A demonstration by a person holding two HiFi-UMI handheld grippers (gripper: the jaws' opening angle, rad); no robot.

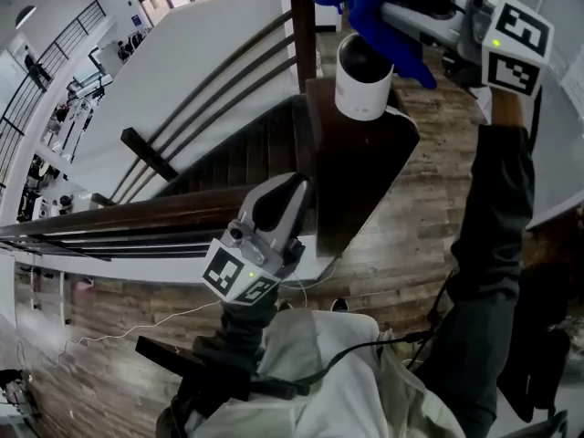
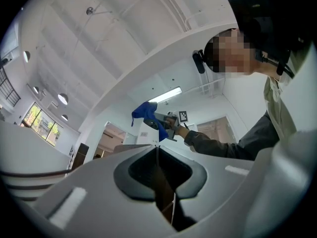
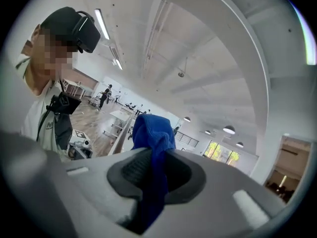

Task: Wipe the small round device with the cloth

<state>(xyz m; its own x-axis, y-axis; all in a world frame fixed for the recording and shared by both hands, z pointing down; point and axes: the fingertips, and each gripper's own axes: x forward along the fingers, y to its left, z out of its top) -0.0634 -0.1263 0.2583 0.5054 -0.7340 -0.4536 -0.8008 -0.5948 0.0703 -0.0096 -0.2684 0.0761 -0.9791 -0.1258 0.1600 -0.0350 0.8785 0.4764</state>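
Observation:
The small round device (image 1: pixel 359 82), a white cylinder with a dark domed top, stands on top of a dark wooden post (image 1: pixel 354 167). A blue cloth (image 1: pixel 367 5) hangs bunched right over the device's top and far side. My right gripper (image 1: pixel 391 13) comes in from the upper right and is shut on that cloth. In the right gripper view the cloth (image 3: pixel 154 148) is pinched between the jaws and spills out above them. My left gripper (image 1: pixel 288 192) sits low beside the post, below the device, jaws shut with nothing in them. In the left gripper view the cloth (image 2: pixel 145 114) shows far off.
A dark wooden handrail (image 1: pixel 137 219) runs left from the post over a staircase (image 1: pixel 242 158). Wood floor (image 1: pixel 420 226) lies below, with a thin white cable (image 1: pixel 137 328) across it. The person's dark right sleeve (image 1: pixel 497 217) hangs at the right.

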